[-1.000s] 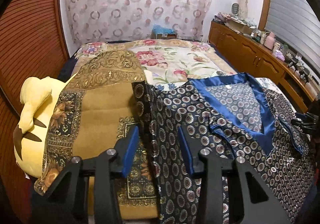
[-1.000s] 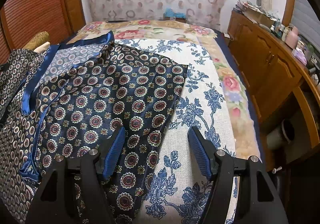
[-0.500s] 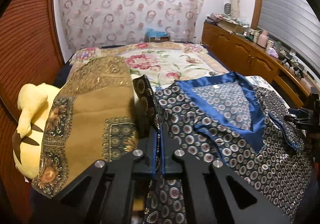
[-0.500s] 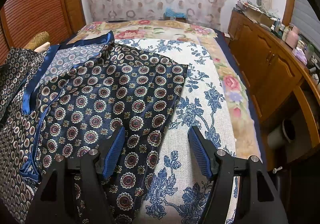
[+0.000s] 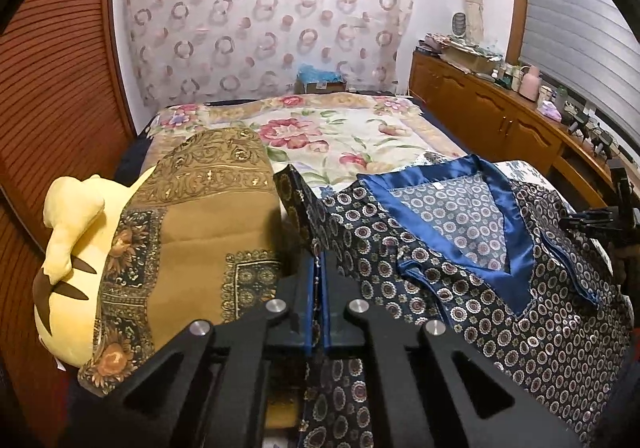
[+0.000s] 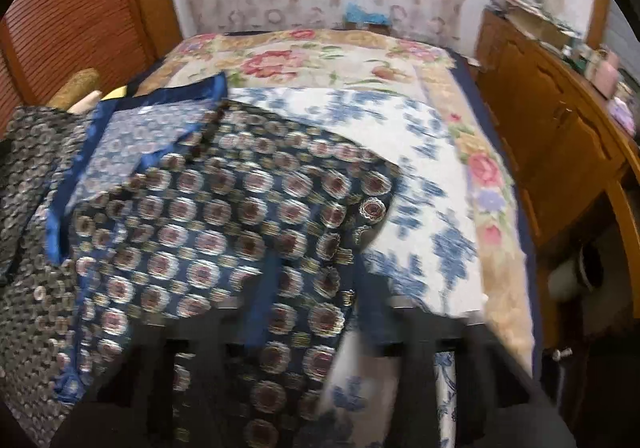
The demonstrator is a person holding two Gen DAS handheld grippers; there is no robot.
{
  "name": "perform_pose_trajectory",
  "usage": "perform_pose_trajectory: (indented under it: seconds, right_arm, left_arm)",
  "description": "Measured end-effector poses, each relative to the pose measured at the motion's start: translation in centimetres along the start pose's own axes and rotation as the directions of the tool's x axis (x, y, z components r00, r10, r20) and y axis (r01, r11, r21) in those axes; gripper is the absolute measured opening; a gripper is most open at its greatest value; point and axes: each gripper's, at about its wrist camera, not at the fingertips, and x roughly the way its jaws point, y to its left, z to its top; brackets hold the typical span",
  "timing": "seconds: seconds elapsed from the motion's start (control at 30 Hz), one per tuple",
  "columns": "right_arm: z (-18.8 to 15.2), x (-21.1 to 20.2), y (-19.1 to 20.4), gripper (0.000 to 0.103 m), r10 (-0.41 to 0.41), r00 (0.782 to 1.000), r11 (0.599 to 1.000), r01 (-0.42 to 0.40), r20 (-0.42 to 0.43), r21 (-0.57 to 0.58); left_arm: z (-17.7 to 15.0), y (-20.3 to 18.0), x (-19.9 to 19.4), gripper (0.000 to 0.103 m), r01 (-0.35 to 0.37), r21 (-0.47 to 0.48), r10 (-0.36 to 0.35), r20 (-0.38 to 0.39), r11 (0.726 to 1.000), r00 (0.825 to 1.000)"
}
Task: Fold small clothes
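Note:
A dark navy shirt with a round medallion print and a bright blue satin collar (image 5: 460, 248) lies spread on the bed. My left gripper (image 5: 319, 308) is shut on the shirt's left edge, and the cloth hangs between its blue pads. In the right wrist view the shirt (image 6: 224, 215) is badly blurred. My right gripper (image 6: 316, 296) sits over the shirt's right edge, with cloth between its blue pads, which stand closer together. The blur hides whether they grip. The right gripper also shows at the far right of the left wrist view (image 5: 604, 215).
A folded ochre blanket (image 5: 192, 232) and a yellow plush toy (image 5: 64, 248) lie left of the shirt. The bed has a floral cover (image 5: 340, 127) and a blue-flowered cloth (image 6: 432, 183). A wooden cabinet (image 5: 492, 119) with clutter runs along the right. A slatted wooden wall (image 5: 52, 87) stands left.
My left gripper shut on the shirt's left edge and lifted it a little. My right gripper, open and still before, has moved onto the right edge and its pads have come closer.

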Motion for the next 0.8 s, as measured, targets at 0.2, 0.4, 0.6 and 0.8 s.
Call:
perform_pose_trajectory:
  seconds: [0.2,0.4,0.6,0.8]
  right_arm:
    - [2.8,-1.8,0.8,0.0,-0.106,0.99,0.992,0.111,0.096,-0.052]
    - [6.5,-5.1,-2.1,0.0,-0.232,0.954,0.973,0.229,0.188,0.04]
    - [5.6,-6.6,-2.7,0.0,-0.223,0.95,0.975,0.217,0.217,0.05]
    - [1.4,-10.3,0.3,0.0,-0.094,0.95,0.995,0.102,0.298,-0.011]
  left_arm:
    - [1.5,1.5,-0.2,0.0,-0.043,-0.032,0.044,0.044,0.999,0.998]
    - [4.2,3.1,-1.5,0.0,-0.053,-0.083,0.063,0.112,0.995,0.992]
    - [3.7,2.6,-3.1,0.0,-0.037,-0.046,0.043,0.135,0.998,0.99]
    - [0.3,1.3,-6.2,0.0,0.032,-0.003,-0.032,0.154,0.999,0.988]
